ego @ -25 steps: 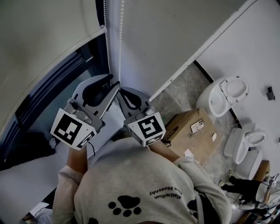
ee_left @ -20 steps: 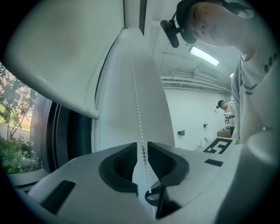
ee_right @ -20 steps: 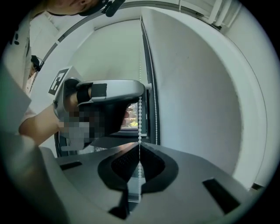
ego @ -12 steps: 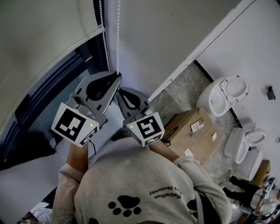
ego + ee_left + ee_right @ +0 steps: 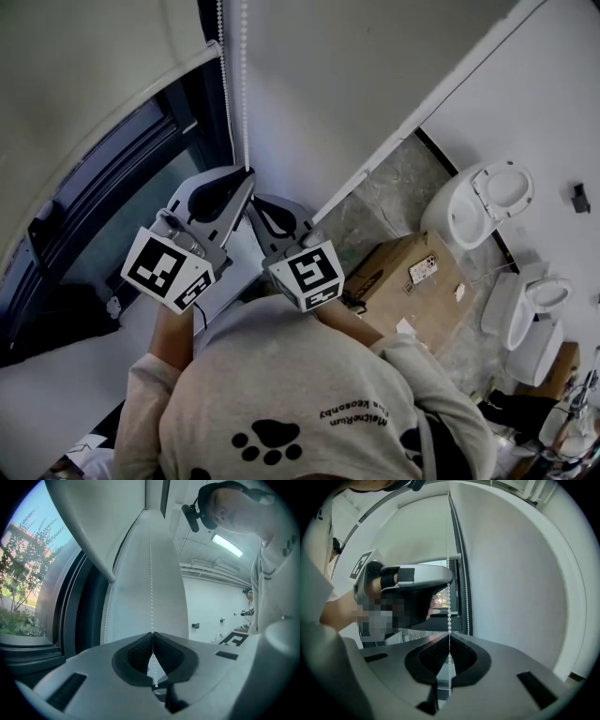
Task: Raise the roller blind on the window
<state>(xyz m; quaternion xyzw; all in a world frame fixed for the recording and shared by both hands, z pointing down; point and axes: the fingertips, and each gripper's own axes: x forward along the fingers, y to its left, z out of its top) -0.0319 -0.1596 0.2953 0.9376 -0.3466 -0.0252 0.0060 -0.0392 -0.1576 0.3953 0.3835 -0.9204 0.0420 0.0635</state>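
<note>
White bead chain (image 5: 246, 94) pinched twice beside the window (image 5: 112, 211): left gripper (image 5: 246, 176) above, right gripper (image 5: 254, 201) just below, both pairs of jaws closed on one strand. Only partly up, by the look of the roller blind (image 5: 84, 84); more hand-over-hand pulling probably left.

Blind (image 5: 84, 75): matt off-white cloth, smooth.
Chain (image 5: 246, 94): small white beads, plastic-looking, faintly glossy.
Left gripper (image 5: 152, 635): smooth matt grey plastic; jaws lined with black ribbed pads (image 5: 138, 654).
Right gripper (image 5: 449, 638): the same matt grey plastic and black ribbed lining.
Box (image 5: 412, 281): matt brown cardboard.
Toilets (image 5: 483, 202): glossy white ceramic.
Floor (image 5: 389, 192): mottled grey stone, rough-looking.
Shirt (image 5: 300, 394): grey cloth.
</note>
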